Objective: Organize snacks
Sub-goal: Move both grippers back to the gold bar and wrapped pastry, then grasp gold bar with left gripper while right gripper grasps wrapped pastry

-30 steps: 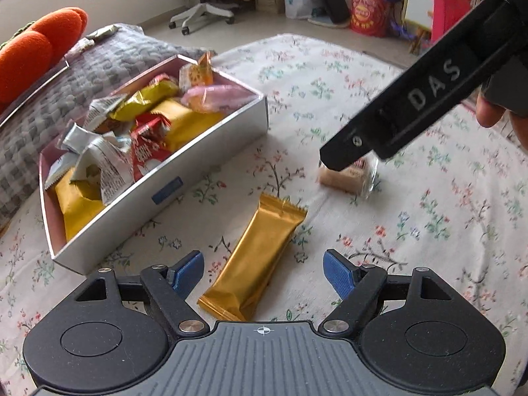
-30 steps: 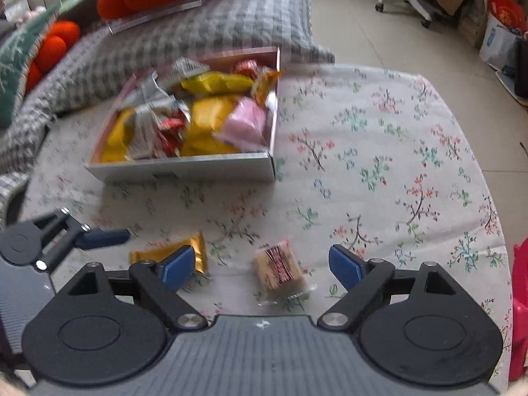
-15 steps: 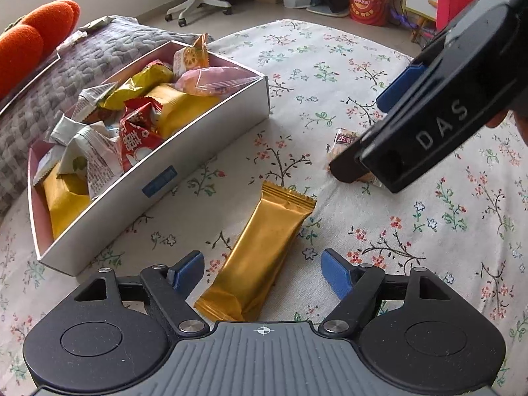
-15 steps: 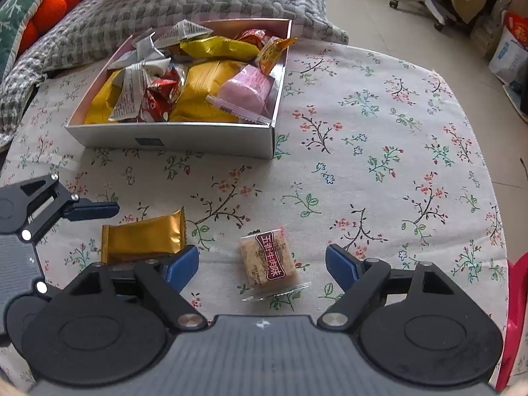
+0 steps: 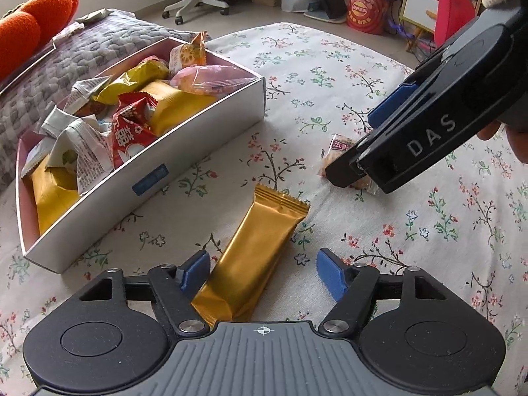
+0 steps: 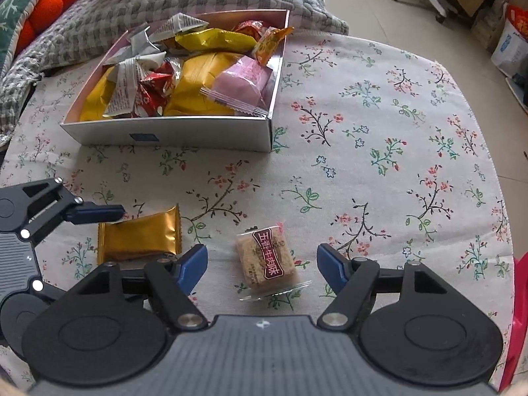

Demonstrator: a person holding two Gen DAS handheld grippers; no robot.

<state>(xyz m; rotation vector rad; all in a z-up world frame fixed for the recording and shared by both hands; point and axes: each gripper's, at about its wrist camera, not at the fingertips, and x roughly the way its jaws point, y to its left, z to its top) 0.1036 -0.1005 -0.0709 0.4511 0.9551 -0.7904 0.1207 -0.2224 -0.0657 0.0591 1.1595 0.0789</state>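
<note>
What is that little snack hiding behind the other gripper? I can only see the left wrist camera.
Observer: It's a square, crumbly biscuit in clear wrap with a dark red label. It lies flat on the cloth inside the right gripper, and neither pad touches it. The jaws have just been closing.
Operator: What's next to the orange cushion?
Observer: A green cushion with white snowflake-like marks.
</note>
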